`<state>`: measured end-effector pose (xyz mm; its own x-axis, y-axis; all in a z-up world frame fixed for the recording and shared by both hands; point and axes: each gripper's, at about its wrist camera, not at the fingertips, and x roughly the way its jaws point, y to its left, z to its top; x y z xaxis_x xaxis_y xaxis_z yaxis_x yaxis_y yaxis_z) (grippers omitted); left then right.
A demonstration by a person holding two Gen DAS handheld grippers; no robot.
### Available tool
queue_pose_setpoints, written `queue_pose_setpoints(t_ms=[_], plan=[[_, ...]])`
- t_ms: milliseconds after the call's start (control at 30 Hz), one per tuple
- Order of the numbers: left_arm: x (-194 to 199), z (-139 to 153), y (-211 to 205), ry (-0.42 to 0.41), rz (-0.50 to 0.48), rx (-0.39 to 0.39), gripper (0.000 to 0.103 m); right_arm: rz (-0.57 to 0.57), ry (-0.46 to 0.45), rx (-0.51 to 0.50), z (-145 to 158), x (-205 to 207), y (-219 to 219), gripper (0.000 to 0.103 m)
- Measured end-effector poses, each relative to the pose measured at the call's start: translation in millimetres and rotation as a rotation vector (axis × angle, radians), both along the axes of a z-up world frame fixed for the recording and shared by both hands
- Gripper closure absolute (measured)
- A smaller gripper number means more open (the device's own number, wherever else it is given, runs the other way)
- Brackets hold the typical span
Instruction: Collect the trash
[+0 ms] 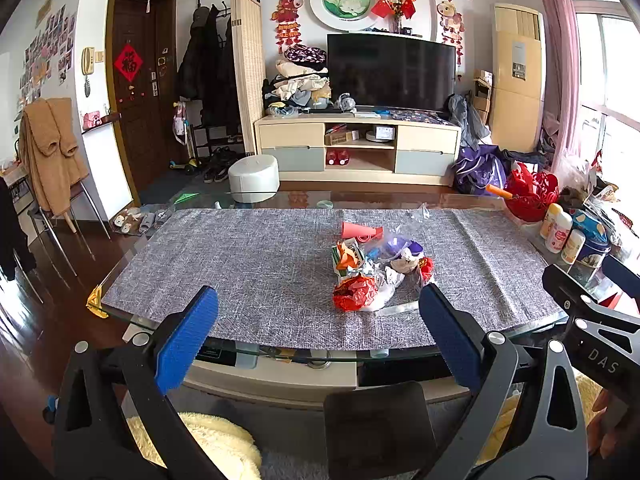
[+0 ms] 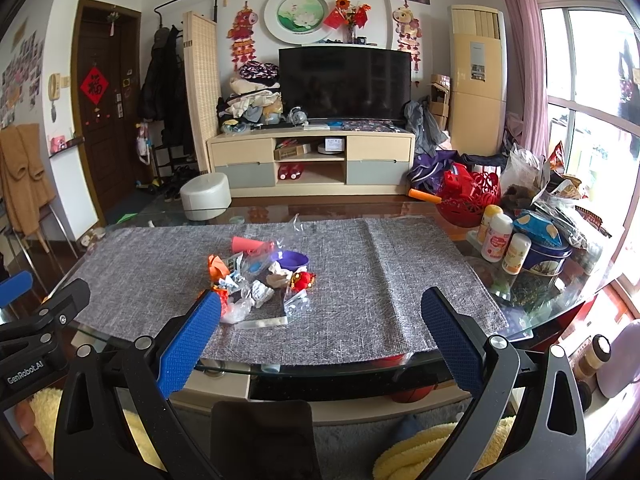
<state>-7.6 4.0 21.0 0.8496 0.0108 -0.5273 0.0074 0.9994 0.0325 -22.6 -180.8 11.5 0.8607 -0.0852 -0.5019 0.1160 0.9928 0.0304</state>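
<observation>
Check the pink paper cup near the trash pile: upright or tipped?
Tipped. The pink paper cup lies on its side on the grey table mat, mouth pointing sideways.

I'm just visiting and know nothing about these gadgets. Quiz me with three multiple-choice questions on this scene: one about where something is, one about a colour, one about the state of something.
1. Where does the trash pile lie?
A. on the grey table mat
B. on the floor
C. on the TV stand

2. What colour are the gripper pads?
A. red
B. blue
C. yellow

3. How does the left gripper stand?
A. shut on a wrapper
B. shut and empty
C. open and empty

Answers:
1 A, the wrappers sit mid-mat.
2 B, both pads show blue.
3 C, its fingers are spread wide with nothing between them.
</observation>
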Motion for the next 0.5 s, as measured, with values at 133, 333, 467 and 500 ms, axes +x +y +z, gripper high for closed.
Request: queue_pose_setpoints(t_ms=[133,333,467,500], plan=[[-0.7,2.5,0.6,-0.001,-0.001,0.0,0.008,0.0,0.0,0.0,0.0,0.0,0.4,0.003],[-0.2,-0.3,-0.1,-0.002,0.001,0.0,0.008,-0.001,-0.001,0.0,-0.2,0.0,0.1,0.003],[-1.2,2.6,0.5,-0.003,0.0,0.001,0.008,0.0,-0.001,0.0,-0.2,-0.3,0.2,0.003],[-0.3,0.2,0.1,-0.002,0.0,0.001,0.008,0.0,-0.001,0.0,-0.3,-0.3,0.2,0.003]])
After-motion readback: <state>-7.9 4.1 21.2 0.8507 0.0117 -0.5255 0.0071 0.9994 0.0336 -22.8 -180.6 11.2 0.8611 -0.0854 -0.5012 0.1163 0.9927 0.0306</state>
